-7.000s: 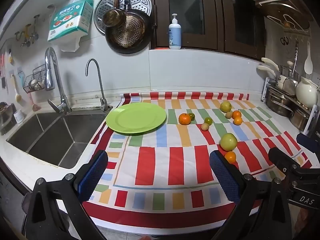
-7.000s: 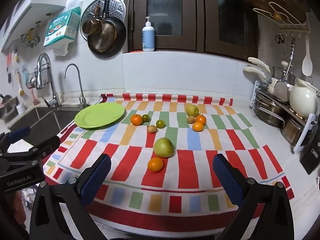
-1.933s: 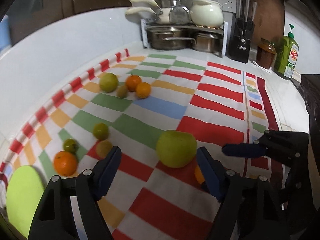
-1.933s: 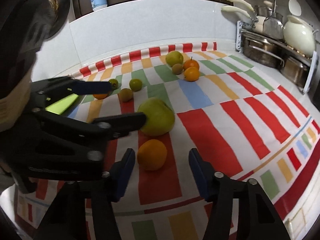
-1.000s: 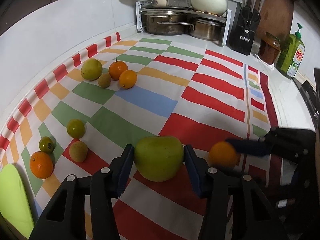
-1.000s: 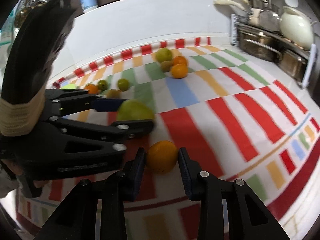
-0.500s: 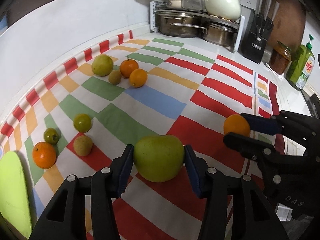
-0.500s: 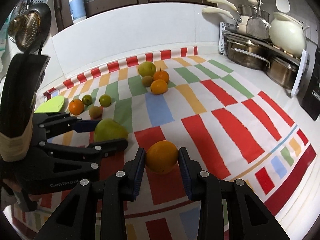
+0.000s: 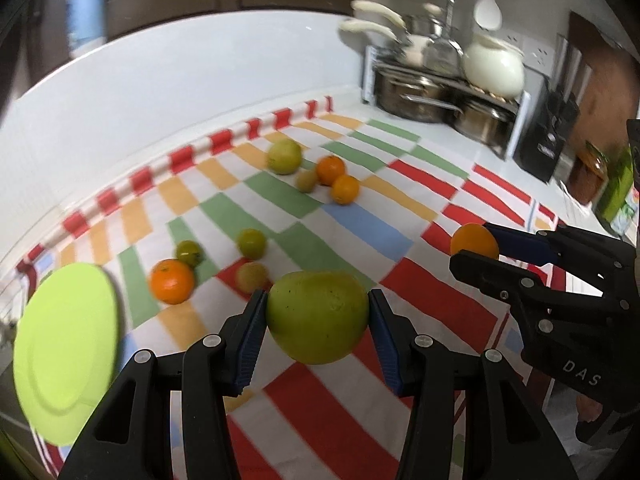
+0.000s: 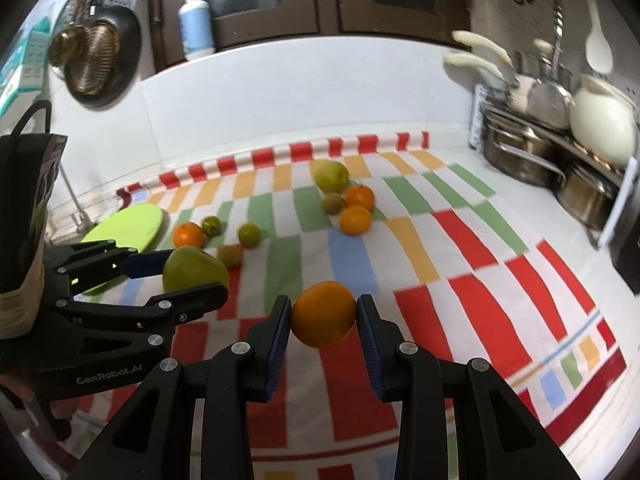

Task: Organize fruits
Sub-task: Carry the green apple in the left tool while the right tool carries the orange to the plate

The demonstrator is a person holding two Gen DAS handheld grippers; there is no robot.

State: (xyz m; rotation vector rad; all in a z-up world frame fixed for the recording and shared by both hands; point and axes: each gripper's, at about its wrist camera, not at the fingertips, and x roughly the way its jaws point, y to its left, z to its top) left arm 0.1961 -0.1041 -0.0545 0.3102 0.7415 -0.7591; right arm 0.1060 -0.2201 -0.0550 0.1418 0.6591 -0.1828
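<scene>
My left gripper [image 9: 318,318] is shut on a large green apple [image 9: 318,316], held above the striped cloth [image 9: 432,312]. My right gripper [image 10: 323,316] is shut on an orange [image 10: 323,314], also lifted off the cloth. From the left wrist view the right gripper [image 9: 480,246] shows at the right with the orange [image 9: 472,240]. From the right wrist view the left gripper [image 10: 180,272] shows at the left with the apple [image 10: 194,270]. A lime-green plate [image 9: 66,350] lies at the cloth's left end. Several small fruits remain on the cloth, among them an orange [image 9: 172,282] near the plate.
A rack of steel pots [image 9: 436,100] with a white kettle [image 9: 494,66] stands at the back right. A far cluster holds a green fruit [image 10: 330,176], a kiwi and two oranges [image 10: 355,220]. A pan [image 10: 100,60] hangs on the wall at left.
Both grippers have risen with their fruits. The left one swung left, so the plate now shows larger at the left edge. The grips are unchanged.
</scene>
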